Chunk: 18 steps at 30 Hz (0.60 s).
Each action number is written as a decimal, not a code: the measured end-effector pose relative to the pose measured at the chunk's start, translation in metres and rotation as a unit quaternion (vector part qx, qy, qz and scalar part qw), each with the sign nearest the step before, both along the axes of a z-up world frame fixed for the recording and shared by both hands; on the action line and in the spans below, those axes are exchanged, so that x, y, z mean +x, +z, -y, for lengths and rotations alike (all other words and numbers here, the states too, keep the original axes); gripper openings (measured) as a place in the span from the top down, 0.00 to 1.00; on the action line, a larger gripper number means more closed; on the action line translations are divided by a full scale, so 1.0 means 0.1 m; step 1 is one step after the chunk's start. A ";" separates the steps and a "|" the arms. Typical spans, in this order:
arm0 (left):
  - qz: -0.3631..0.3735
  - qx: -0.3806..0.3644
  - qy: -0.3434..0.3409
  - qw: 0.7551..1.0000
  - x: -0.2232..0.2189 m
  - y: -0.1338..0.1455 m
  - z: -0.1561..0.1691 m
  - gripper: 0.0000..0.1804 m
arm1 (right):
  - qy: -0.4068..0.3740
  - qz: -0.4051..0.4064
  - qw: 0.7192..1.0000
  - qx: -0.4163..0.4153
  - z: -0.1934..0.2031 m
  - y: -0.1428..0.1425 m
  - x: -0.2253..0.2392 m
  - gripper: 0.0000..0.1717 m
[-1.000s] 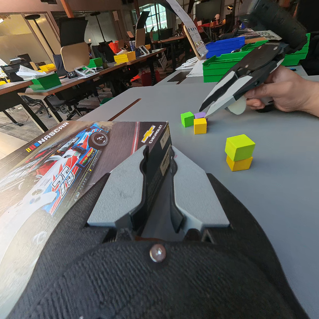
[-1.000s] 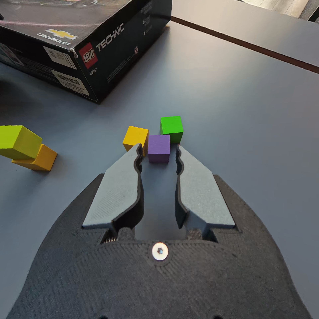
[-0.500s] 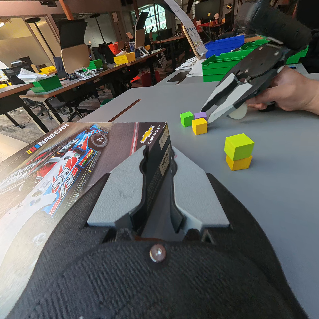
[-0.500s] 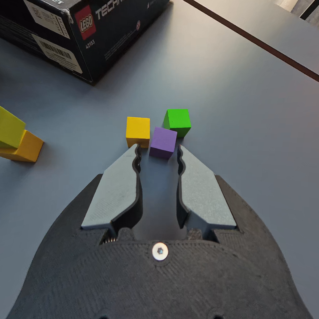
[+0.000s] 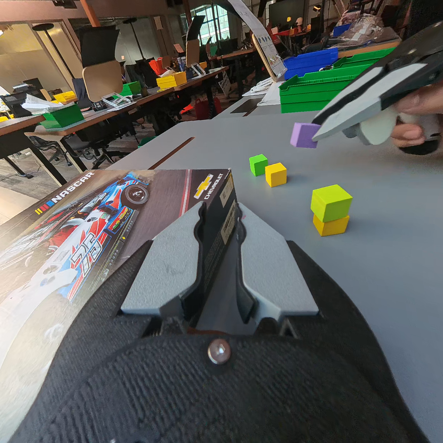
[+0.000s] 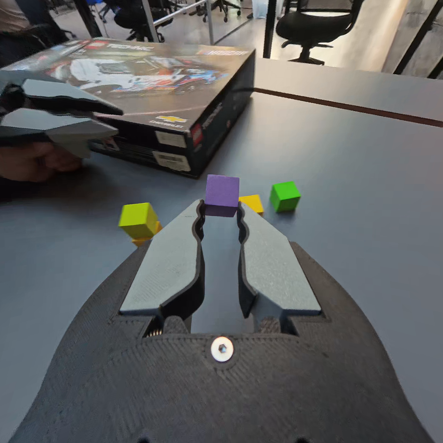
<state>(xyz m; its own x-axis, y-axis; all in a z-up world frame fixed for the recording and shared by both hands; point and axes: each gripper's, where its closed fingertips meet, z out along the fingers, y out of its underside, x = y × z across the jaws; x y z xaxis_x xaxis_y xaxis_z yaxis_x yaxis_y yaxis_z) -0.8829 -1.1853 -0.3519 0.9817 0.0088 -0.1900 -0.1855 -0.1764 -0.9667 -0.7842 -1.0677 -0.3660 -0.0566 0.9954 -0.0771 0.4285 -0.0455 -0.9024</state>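
The purple cube (image 6: 222, 193), matte and sharp-edged, hung above the worktop (image 6: 335, 215), pinched by your right tool (image 6: 220, 211) over yellow (image 6: 251, 202) and green (image 6: 284, 196) cubes. Your left tool (image 5: 219, 211) clamped the box (image 5: 119, 215) edge.

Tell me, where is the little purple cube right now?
The small purple cube is off the grey table, pinched in the right tongs, above the yellow cube.
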 end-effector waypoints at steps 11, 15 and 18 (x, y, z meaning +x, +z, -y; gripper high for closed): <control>-0.003 0.005 0.003 1.000 0.00 0.01 0.01 0.88 | 0.075 0.124 0.986 0.080 0.88 -0.06 0.02 0.86; -0.008 0.006 0.003 1.000 0.01 0.02 0.01 0.88 | 0.079 0.144 0.985 0.044 0.90 -0.17 0.03 0.86; -0.010 0.002 0.001 1.000 0.01 0.01 0.00 0.88 | 0.077 0.138 0.987 0.040 0.90 -0.15 0.08 0.80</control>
<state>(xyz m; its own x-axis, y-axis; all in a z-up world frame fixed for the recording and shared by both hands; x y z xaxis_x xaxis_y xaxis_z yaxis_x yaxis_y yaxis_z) -0.8815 -1.1856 -0.3513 0.9778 0.0123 -0.2091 -0.2039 -0.1729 -0.9636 -0.7767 -1.1578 -0.3808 -0.1961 0.9801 -0.0322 0.6544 0.1064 -0.7486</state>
